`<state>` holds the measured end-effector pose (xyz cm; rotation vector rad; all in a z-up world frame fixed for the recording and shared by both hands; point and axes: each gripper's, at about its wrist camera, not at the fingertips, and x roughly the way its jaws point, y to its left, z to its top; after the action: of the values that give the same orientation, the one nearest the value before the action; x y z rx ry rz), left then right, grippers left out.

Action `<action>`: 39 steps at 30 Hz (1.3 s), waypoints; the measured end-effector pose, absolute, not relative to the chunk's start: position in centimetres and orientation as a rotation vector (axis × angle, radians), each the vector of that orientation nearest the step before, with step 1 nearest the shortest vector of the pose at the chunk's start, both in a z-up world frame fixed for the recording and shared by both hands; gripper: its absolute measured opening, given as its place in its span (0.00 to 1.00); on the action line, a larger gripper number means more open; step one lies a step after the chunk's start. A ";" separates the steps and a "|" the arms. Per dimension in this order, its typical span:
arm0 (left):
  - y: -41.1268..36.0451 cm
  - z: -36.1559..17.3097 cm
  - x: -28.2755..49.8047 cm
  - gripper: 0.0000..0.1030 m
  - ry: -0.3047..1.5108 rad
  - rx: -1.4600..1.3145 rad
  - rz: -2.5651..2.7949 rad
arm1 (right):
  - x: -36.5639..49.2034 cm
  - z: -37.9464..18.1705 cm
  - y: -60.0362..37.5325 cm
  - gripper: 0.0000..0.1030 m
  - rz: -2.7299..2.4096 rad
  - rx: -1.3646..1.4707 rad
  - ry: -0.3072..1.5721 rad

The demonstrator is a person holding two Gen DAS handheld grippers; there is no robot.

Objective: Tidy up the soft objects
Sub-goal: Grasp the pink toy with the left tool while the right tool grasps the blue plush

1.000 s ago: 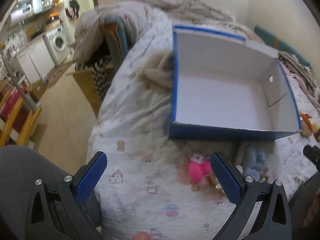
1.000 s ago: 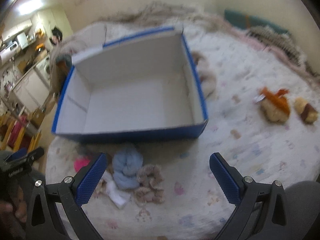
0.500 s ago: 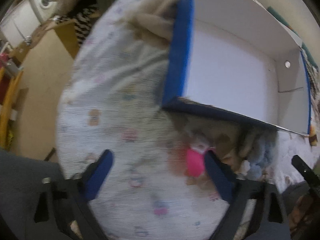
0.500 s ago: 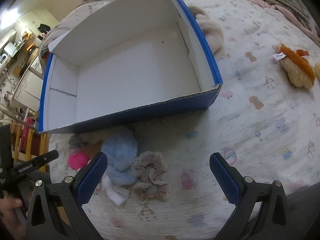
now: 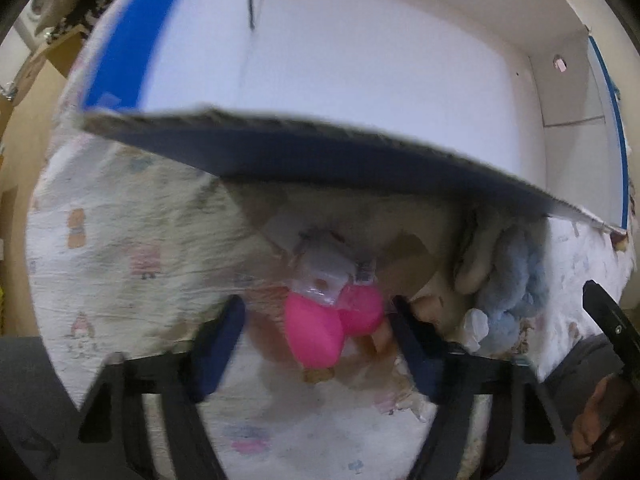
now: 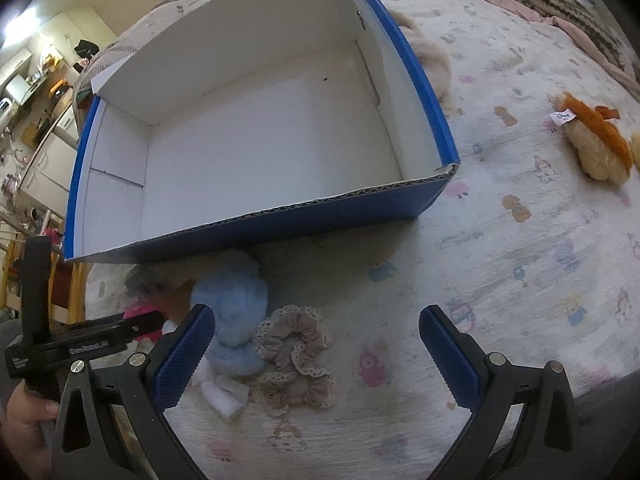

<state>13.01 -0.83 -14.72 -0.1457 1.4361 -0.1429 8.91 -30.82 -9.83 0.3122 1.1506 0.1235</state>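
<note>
An open blue box (image 6: pixel 280 226) with a white inside lies on the patterned bed; it also shows in the left wrist view (image 5: pixel 304 160). In front of it lie a pink soft toy (image 5: pixel 324 330), a fluffy light-blue piece (image 6: pixel 232 300) and a beige lace scrunchie (image 6: pixel 296 352). My left gripper (image 5: pixel 320 346) is open, its fingers on either side of the pink toy. My right gripper (image 6: pixel 316 354) is open above the scrunchie, its left finger beside the blue piece (image 5: pixel 516 280).
An orange and cream plush (image 6: pixel 596 144) lies to the right on the bed. A cream fluffy item (image 6: pixel 432 60) sits behind the box's right wall. Knitted blankets (image 6: pixel 560 0) lie at the far right. Bed edge and floor lie to the left.
My left gripper has moved forward and down, so the pink toy now sits between its fingers. My right gripper has come slightly closer to the scrunchie and blue piece.
</note>
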 end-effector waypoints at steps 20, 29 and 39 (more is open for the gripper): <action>0.0 -10.0 8.5 0.39 1.318 -0.007 -0.088 | 13.7 -11.0 -25.1 0.78 0.351 0.243 1.258; 0.3 -12.1 8.7 0.39 1.327 -0.001 -0.053 | 14.1 -13.3 -22.3 0.47 0.369 0.186 1.376; -0.3 -12.4 8.6 0.39 1.300 0.015 -0.051 | 10.8 -10.1 -24.0 0.26 0.415 0.180 1.254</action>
<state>8.64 -0.26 -12.36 0.0151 1.2999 -0.0507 10.77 -23.96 -10.11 0.1796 1.2538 0.4152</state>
